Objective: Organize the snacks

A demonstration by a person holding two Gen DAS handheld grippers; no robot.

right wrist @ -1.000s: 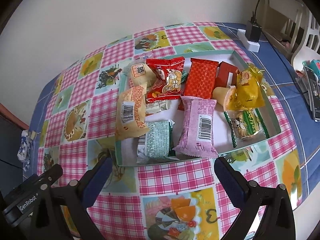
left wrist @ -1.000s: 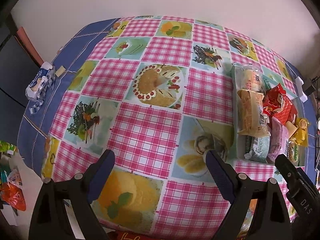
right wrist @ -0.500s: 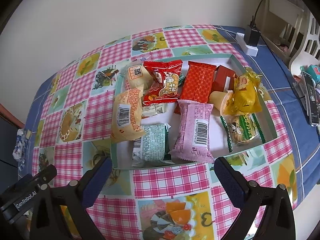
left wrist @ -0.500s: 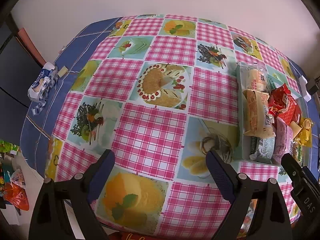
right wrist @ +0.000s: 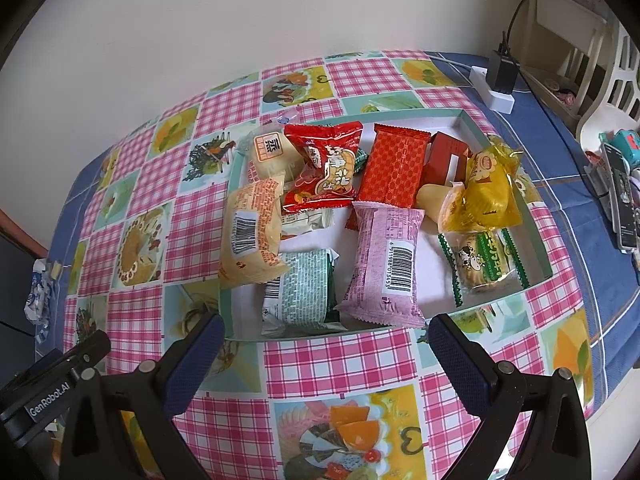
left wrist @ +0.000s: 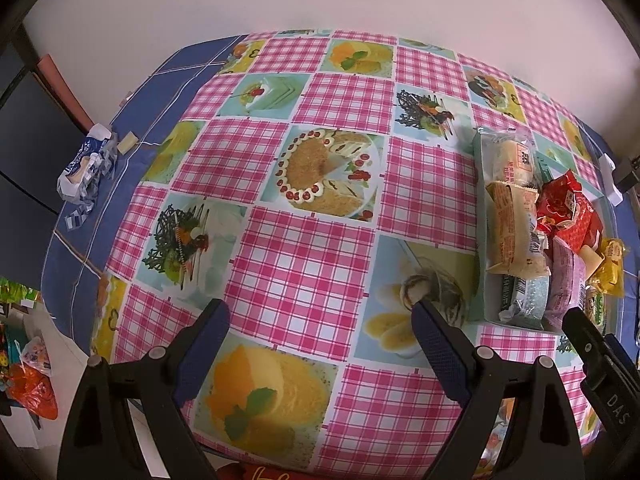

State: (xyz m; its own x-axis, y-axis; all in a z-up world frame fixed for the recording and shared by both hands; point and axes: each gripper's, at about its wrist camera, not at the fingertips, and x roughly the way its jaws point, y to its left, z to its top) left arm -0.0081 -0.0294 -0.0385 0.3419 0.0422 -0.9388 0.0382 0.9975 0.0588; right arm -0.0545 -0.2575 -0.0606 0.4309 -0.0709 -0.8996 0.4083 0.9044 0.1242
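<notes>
A shallow teal-rimmed tray (right wrist: 538, 240) on the checked tablecloth holds several wrapped snacks. Among them are a pink pack (right wrist: 384, 264), a green-white pack (right wrist: 304, 292), a beige barcoded pack (right wrist: 252, 232), a red pack (right wrist: 332, 172), an orange-red wafer (right wrist: 394, 168) and a yellow pack (right wrist: 484, 192). My right gripper (right wrist: 324, 322) hangs open over the tray's near edge, with nothing between its fingers. My left gripper (left wrist: 318, 306) is open above bare tablecloth, to the left of the tray (left wrist: 480, 240).
A crumpled blue-white wrapper (left wrist: 86, 164) lies at the table's left edge. A white power strip with a black charger (right wrist: 500, 80) sits at the back right, near a white chair (right wrist: 600, 60). Handsets (right wrist: 624, 200) lie far right. Bags (left wrist: 28, 376) lie on the floor.
Both views drift only slightly. Nothing is taken hold of or let go, the snacks lie as before, and both grippers stay open.
</notes>
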